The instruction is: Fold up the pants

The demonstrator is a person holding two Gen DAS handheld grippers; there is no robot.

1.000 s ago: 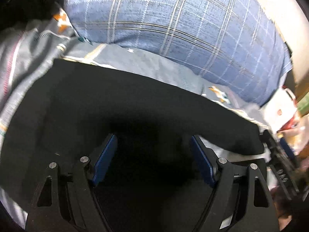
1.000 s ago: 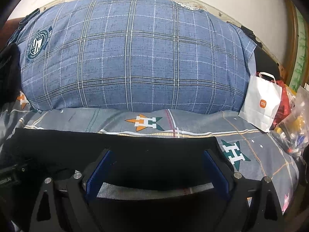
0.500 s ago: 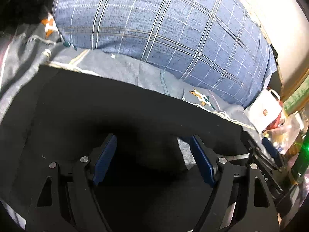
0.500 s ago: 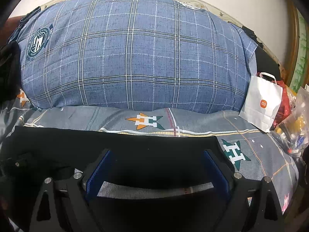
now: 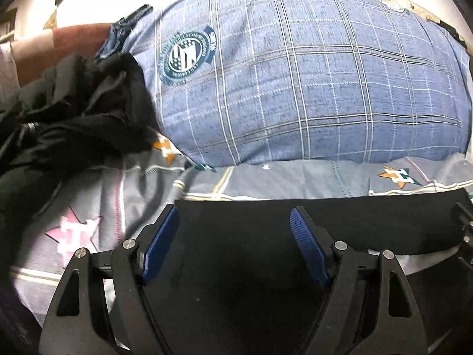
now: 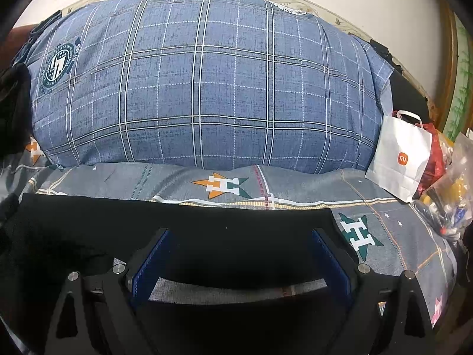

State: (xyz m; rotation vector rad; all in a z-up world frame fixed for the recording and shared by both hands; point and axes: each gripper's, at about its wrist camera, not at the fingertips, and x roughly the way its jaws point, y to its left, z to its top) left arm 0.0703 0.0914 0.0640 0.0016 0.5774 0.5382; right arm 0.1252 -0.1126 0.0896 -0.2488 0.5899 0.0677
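Left wrist view: my left gripper has lifted, swung level, fingers apart, empty above black pants; right gripper unmoved, spread, empty. Fold looks squared.

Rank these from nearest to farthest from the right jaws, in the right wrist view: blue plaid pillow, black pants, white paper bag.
1. Black pants, directly under the jaws.
2. White paper bag, off to the right.
3. Blue plaid pillow, straight ahead; its distance rivals the bag's, too close to call.
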